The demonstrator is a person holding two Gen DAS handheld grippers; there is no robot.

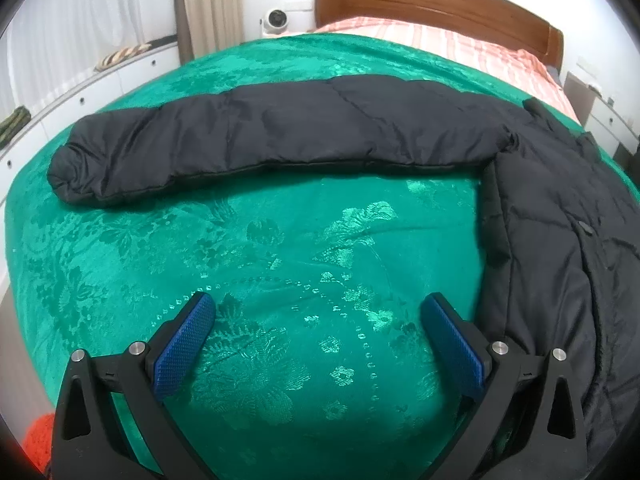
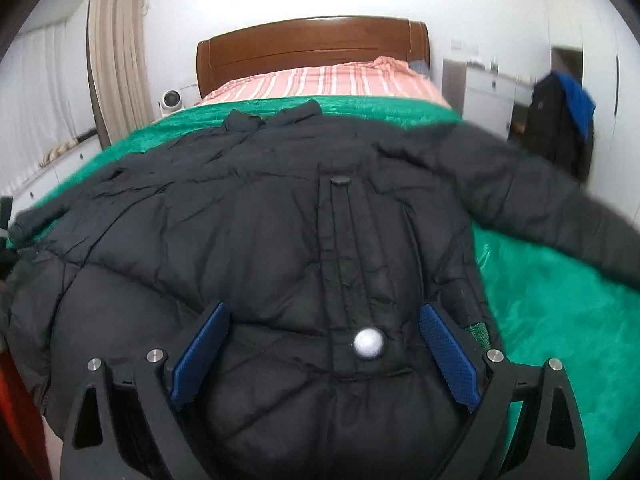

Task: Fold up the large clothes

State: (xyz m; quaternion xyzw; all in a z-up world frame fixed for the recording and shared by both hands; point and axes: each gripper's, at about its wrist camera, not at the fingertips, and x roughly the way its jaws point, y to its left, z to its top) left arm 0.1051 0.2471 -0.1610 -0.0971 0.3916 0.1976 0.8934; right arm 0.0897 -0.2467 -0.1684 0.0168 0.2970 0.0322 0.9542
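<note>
A black puffer jacket (image 2: pixel 280 232) lies front up on a green bedspread (image 1: pixel 280 260), collar toward the headboard. Both sleeves are spread out sideways. In the left wrist view its left sleeve (image 1: pixel 248 144) stretches across the bed and the body (image 1: pixel 560 248) lies at the right. My left gripper (image 1: pixel 318 306) is open and empty above bare bedspread, below the sleeve. My right gripper (image 2: pixel 324 314) is open and empty over the jacket's lower front, near a silver snap (image 2: pixel 369 343). The right sleeve (image 2: pixel 560 204) runs off to the right.
A wooden headboard (image 2: pixel 312 48) and pink striped bedding (image 2: pixel 320 80) lie at the far end. A small white fan (image 2: pixel 170 100) and curtain (image 2: pixel 116 60) stand at left. White drawers (image 1: pixel 80 92) run along the left wall. Dark clothes (image 2: pixel 560 120) hang at right.
</note>
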